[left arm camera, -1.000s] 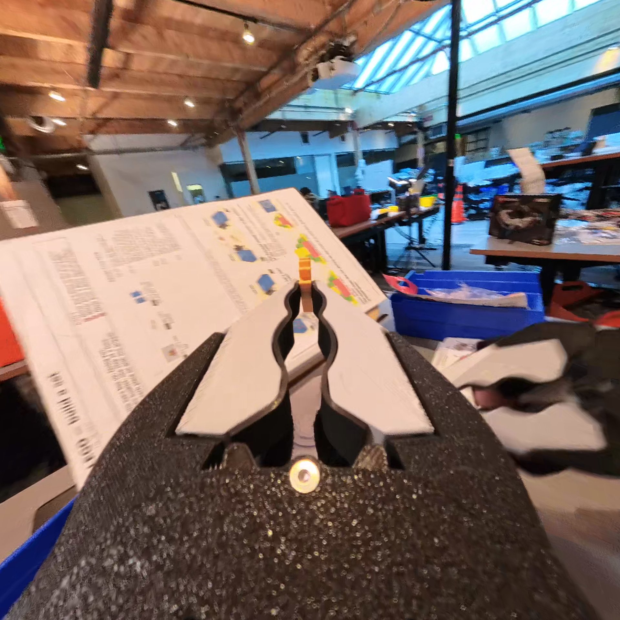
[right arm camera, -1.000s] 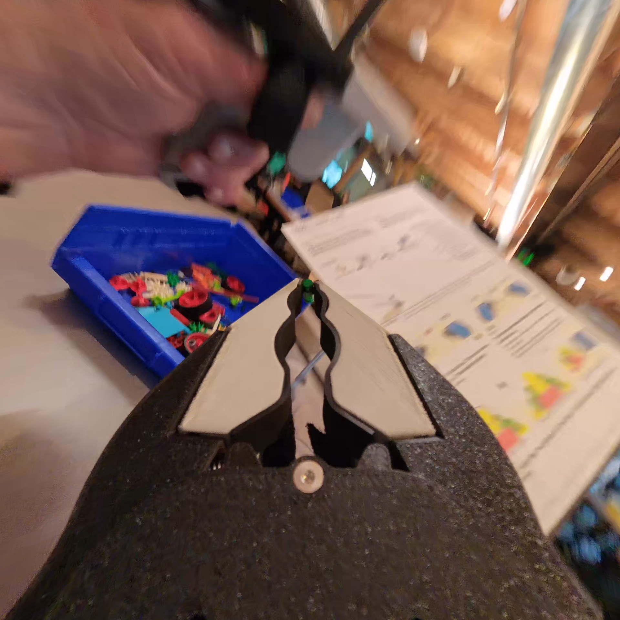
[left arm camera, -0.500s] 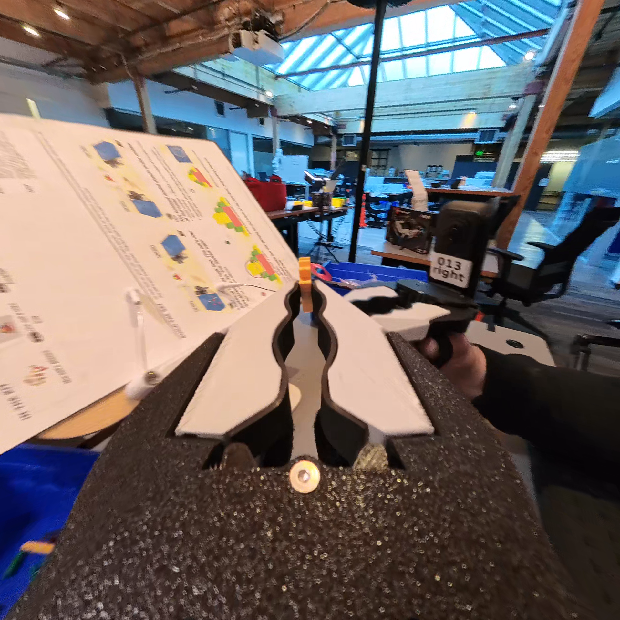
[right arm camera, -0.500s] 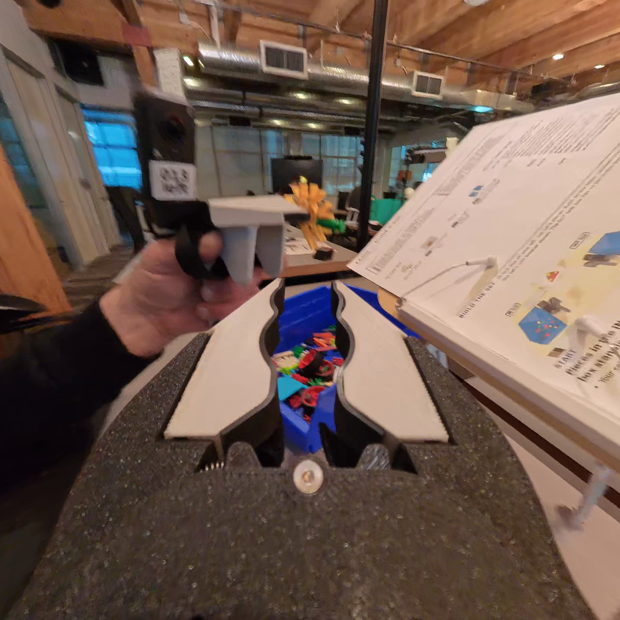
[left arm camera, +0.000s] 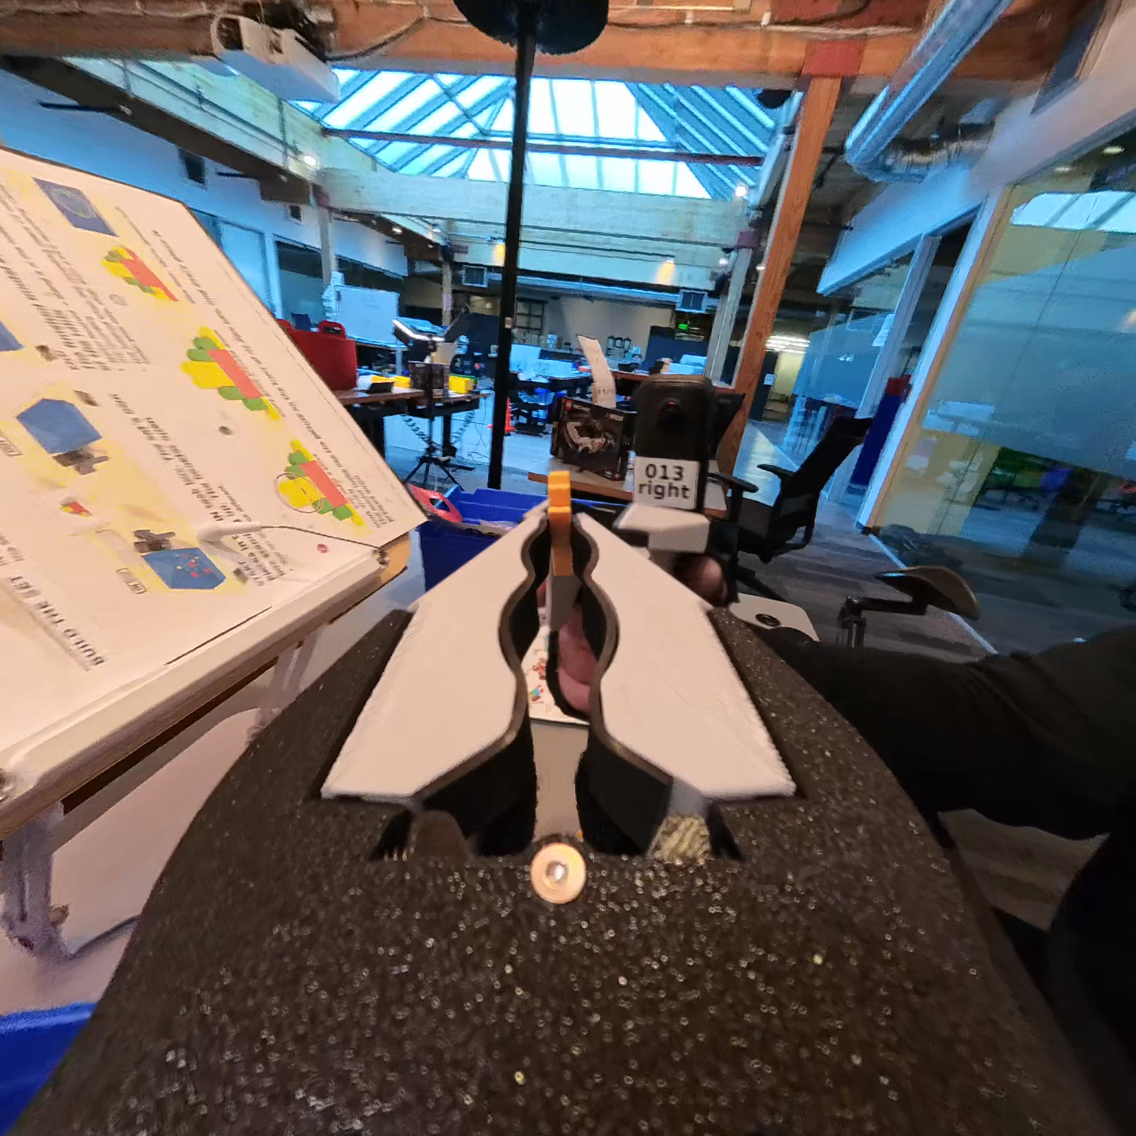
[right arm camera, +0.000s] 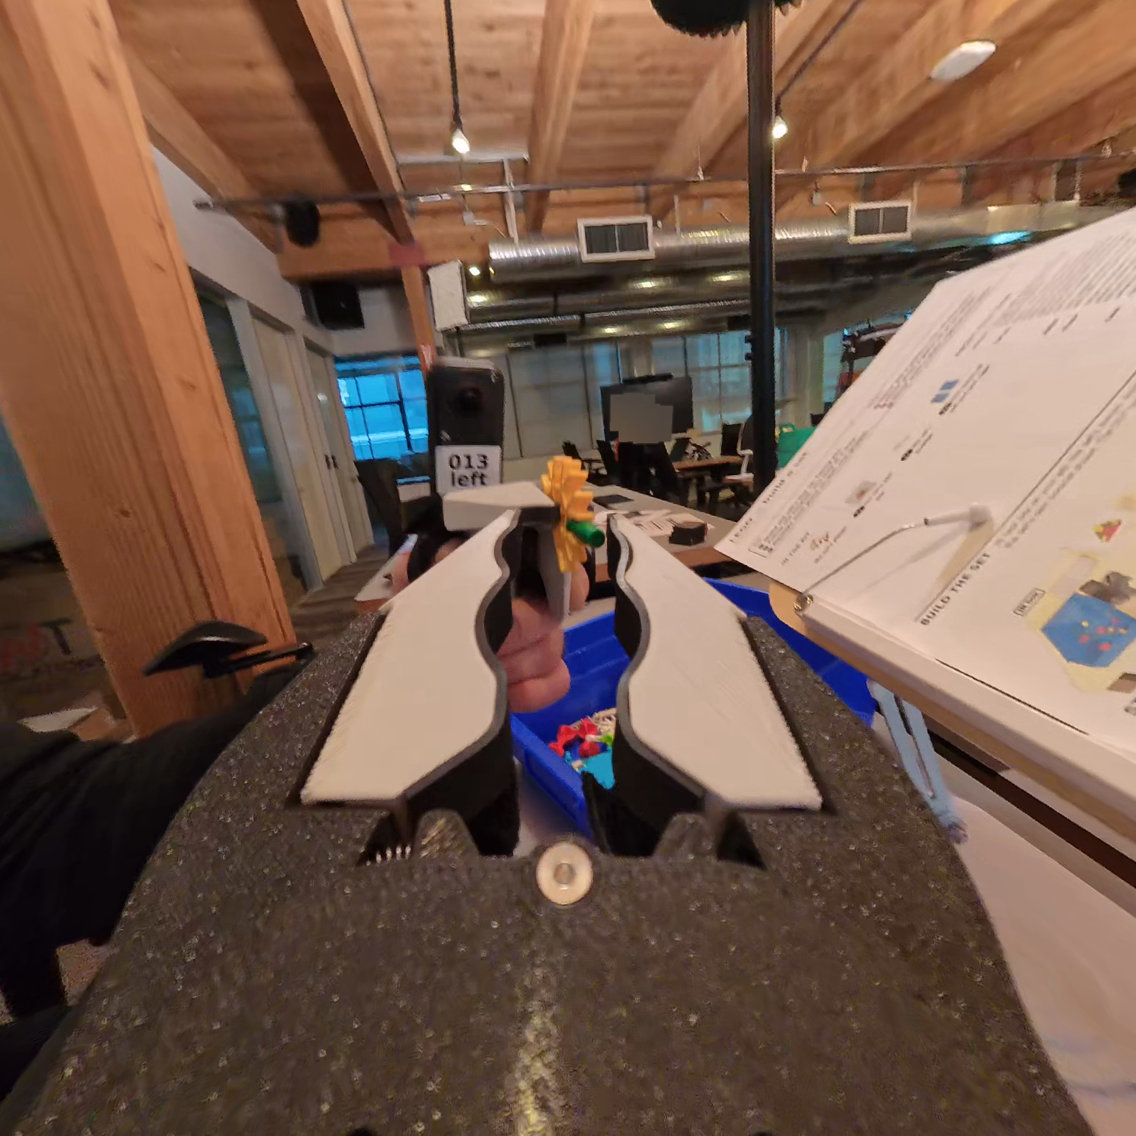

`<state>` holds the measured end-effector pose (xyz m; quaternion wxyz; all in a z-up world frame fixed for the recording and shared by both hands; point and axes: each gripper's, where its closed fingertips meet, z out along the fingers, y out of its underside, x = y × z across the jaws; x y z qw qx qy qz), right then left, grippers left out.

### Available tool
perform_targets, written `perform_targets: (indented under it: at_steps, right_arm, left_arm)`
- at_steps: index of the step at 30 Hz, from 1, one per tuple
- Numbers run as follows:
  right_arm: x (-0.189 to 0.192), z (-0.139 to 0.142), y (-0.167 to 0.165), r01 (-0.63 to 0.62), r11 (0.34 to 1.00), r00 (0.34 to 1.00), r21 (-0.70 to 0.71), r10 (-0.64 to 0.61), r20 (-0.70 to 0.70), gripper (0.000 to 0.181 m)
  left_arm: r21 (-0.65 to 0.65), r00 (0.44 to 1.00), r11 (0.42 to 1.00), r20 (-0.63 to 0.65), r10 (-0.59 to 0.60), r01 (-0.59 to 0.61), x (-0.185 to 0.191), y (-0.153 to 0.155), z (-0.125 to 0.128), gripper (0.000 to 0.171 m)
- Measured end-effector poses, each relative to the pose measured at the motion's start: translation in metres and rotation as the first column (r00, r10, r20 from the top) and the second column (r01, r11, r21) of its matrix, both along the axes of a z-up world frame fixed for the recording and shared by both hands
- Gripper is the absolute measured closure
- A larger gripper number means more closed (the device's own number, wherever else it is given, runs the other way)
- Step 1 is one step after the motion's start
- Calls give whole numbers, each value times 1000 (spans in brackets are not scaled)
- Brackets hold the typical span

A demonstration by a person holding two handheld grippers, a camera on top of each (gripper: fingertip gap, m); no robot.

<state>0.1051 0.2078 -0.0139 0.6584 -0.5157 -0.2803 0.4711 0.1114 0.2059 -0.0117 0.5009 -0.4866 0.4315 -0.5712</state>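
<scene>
My left gripper (left arm camera: 559,522) is shut on a yellow-orange toothed wheel (left arm camera: 559,504), held up in the air. In the right wrist view that wheel (right arm camera: 565,504) faces me with a green peg (right arm camera: 584,532) stuck in its middle, pinched by the left gripper's fingers (right arm camera: 492,507). My right gripper (right arm camera: 562,528) is open and empty, its tips on either side of the wheel and peg without touching them. The right gripper's fingers (left arm camera: 664,530) show just beyond my left tips, held by a hand in a dark sleeve (left arm camera: 953,737).
A tilted board with a printed instruction sheet (left arm camera: 153,430) stands close by, on the right in the right wrist view (right arm camera: 983,492). Below it is a blue bin (right arm camera: 590,670) of small coloured parts. A thick wooden post (right arm camera: 110,369) and a black pole (right arm camera: 761,246) stand nearby. Less than 4 cm separates the two grippers' tips.
My right gripper, shut on the green peg a second ago, has opened and let it go; the peg now sits in the wheel. Both grippers have swung to face each other.
</scene>
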Motion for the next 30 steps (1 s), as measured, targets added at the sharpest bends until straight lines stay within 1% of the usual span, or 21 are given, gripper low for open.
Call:
perform_targets:
  at_steps: [1, 3, 6, 7, 10, 13, 16, 20, 22, 23, 25, 28, 30]
  right_arm:
    - [2, 1, 1, -3, 1000, 1000, -9, 3, -4, 163]
    - [5, -2, 2, 1, 1000, 1000, -14, 0, 24, 165]
    - [7, -1, 1, -4, 1000, 1000, 0, 4, 30, 173]
    - [7, -1, 1, 10, 1000, 999, 10, -10, 47, 174]
    - [7, 1, -10, -49, 998, 997, 35, 47, 59, 176]
    - [12, 3, -27, -197, 980, 980, 34, 196, 19, 177]
    - [15, 7, -35, -205, 976, 979, 74, 203, 28, 177]
    - [16, 9, -34, -189, 979, 982, 79, 188, 22, 177]
    - [16, 9, -29, -138, 987, 990, 87, 135, 43, 178]
    - [17, 9, -24, -95, 991, 994, 89, 90, 59, 178]
    - [19, 11, -18, -41, 995, 997, 95, 35, 66, 178]
    - [24, 12, -10, 45, 994, 995, 99, -54, 89, 177]
    - [26, 10, -1, 126, 987, 985, 96, -136, 107, 178]
  left_arm:
    - [-4, 1000, 1000, 3, -16, 16, 1, -2, 0, 168]
    - [-14, 1000, 1000, -2, -15, 15, 4, -1, -2, 167]
    - [-31, 1000, 999, 11, -29, 29, 5, 0, -3, 166]
    - [-26, 1000, 999, 5, -19, 19, 6, 1, -4, 164]
    - [-8, 997, 998, 18, -70, 70, 5, -8, -2, 165]
    - [-5, 985, 986, 49, -166, 166, 9, -27, 4, 169]
    - [-18, 971, 974, 86, -224, 227, 13, -36, 7, 169]
    - [-2, 969, 974, 106, -225, 226, 13, -37, 10, 169]
    - [16, 979, 984, 103, -177, 176, 14, -32, 9, 168]
    - [52, 987, 991, 96, -131, 127, 14, -29, 9, 168]
    - [150, 998, 989, 70, 4, -14, 17, -22, 11, 167]
    - [289, 981, 938, 24, 191, -189, 20, -13, 12, 166]
    - [369, 948, 880, 12, 318, -300, 22, -3, 10, 165]
